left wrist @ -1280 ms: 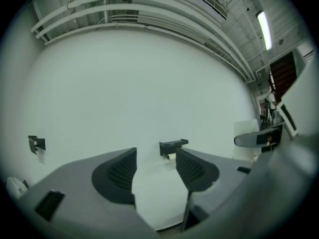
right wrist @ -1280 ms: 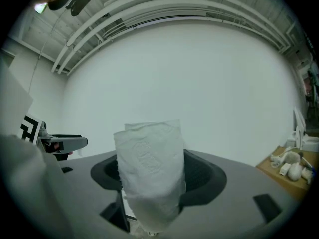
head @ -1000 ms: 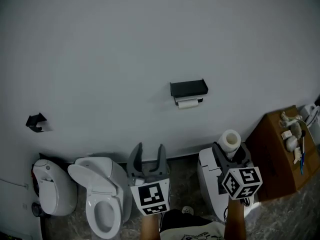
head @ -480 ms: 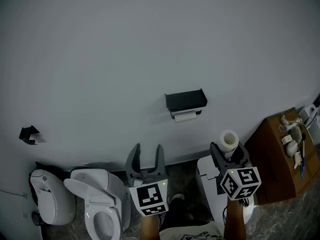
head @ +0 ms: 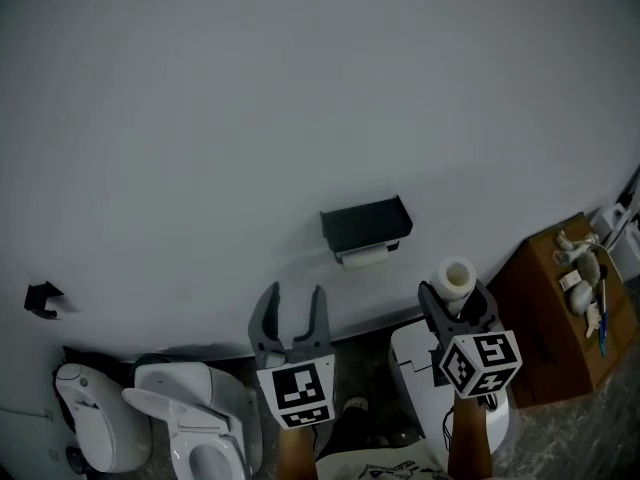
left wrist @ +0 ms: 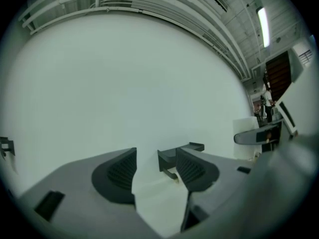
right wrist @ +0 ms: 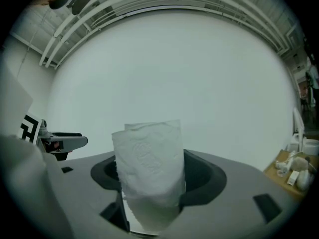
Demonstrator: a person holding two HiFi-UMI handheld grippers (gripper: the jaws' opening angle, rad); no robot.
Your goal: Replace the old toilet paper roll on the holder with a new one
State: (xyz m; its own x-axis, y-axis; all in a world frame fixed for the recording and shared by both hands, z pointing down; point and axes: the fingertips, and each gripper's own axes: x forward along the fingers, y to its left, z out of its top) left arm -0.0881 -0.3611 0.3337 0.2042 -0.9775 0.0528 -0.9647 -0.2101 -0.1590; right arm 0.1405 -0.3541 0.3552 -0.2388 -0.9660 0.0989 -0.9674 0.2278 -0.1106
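A black holder [head: 364,226] is fixed to the white wall, with a thin, nearly spent old roll [head: 361,258] under its shelf. In the left gripper view the holder [left wrist: 175,157] shows just past the jaws. My left gripper [head: 290,311] stands open and empty below and left of the holder, well short of it. My right gripper [head: 456,310] is shut on a full new toilet paper roll [head: 456,280], held upright to the holder's lower right. In the right gripper view the new roll [right wrist: 149,168] fills the gap between the jaws.
A white toilet [head: 195,423] with its lid up and a white bin [head: 88,417] stand at the lower left. A white appliance [head: 425,368] sits under my right gripper. A brown cabinet [head: 565,318] with small items stands at the right. A black wall hook [head: 42,298] is far left.
The view has tilted up: holder, toilet and floor items sit lower and further left in the frame. Both grippers keep their places and states, the right still holding the new roll.
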